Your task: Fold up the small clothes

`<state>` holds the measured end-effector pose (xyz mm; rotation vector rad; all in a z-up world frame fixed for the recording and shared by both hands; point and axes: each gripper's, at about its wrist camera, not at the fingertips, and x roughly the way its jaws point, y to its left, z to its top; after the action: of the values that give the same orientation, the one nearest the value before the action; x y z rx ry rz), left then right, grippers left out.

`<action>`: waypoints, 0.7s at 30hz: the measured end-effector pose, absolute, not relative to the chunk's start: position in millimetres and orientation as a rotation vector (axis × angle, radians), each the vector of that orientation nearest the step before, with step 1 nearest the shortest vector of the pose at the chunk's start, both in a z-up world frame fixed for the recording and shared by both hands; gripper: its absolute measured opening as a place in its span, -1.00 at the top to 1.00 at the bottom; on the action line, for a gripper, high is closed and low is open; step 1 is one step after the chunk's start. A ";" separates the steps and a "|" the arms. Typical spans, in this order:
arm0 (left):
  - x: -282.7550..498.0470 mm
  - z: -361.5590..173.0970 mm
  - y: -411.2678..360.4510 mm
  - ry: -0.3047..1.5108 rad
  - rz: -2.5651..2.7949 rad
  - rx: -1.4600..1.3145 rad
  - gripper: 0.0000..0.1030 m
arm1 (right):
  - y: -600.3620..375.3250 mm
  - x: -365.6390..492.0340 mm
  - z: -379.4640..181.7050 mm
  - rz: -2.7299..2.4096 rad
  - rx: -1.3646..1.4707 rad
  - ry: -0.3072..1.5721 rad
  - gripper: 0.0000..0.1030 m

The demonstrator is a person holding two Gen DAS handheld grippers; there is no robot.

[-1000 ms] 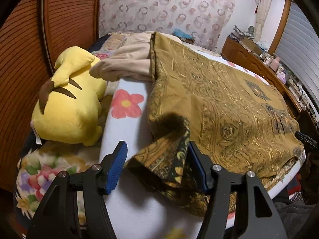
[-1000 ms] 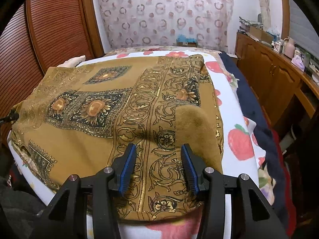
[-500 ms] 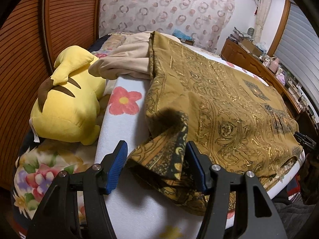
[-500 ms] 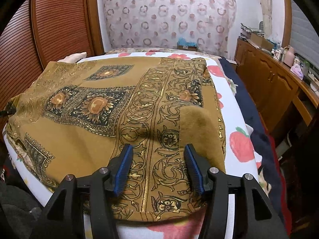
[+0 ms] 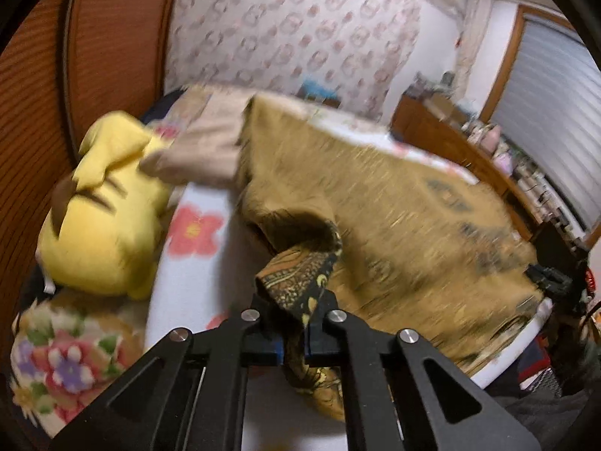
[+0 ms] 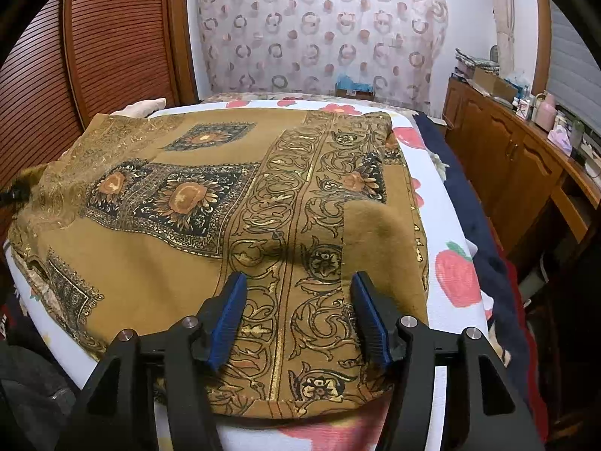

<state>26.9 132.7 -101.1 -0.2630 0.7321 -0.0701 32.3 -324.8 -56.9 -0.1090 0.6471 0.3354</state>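
A mustard-brown garment with gold and black ornament (image 6: 210,203) lies spread on the bed. In the left wrist view my left gripper (image 5: 293,342) is shut on a corner of the garment (image 5: 300,282) and lifts it off the sheet; the view is blurred by motion. In the right wrist view my right gripper (image 6: 298,319) is open, its blue pads (image 6: 229,315) on either side of the garment's near edge, just above the cloth, holding nothing.
A yellow plush toy (image 5: 101,218) and a beige cloth (image 5: 203,150) lie at the left of the bed. The flowered sheet (image 6: 454,274) shows at the right edge. A wooden cabinet (image 6: 518,173) stands along the right wall, wooden doors (image 6: 112,45) at the left.
My left gripper has shut on the garment's corner and lifted it. My right gripper has opened a little wider and stays over the near edge.
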 end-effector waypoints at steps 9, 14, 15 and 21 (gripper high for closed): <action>64.4 -34.9 62.3 0.579 -0.247 -0.183 0.88 | -330.3 37.5 -53.5 0.346 -0.050 0.668 -0.17; 88.3 -11.7 13.6 0.540 -0.359 -0.139 0.89 | -336.8 36.1 -47.7 0.333 -0.015 0.658 -0.17; 95.1 -6.3 -1.6 0.536 -0.395 -0.128 0.89 | -339.1 34.9 -45.6 0.328 -0.009 0.652 -0.17; 117.0 22.2 -72.2 0.512 -0.573 -0.072 0.89 | -352.8 28.1 -29.8 0.315 0.015 0.608 -0.17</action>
<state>117.0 -72.2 22.2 -0.0721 0.5120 -0.5725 28.1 -352.8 -29.8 0.0148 0.6084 0.3146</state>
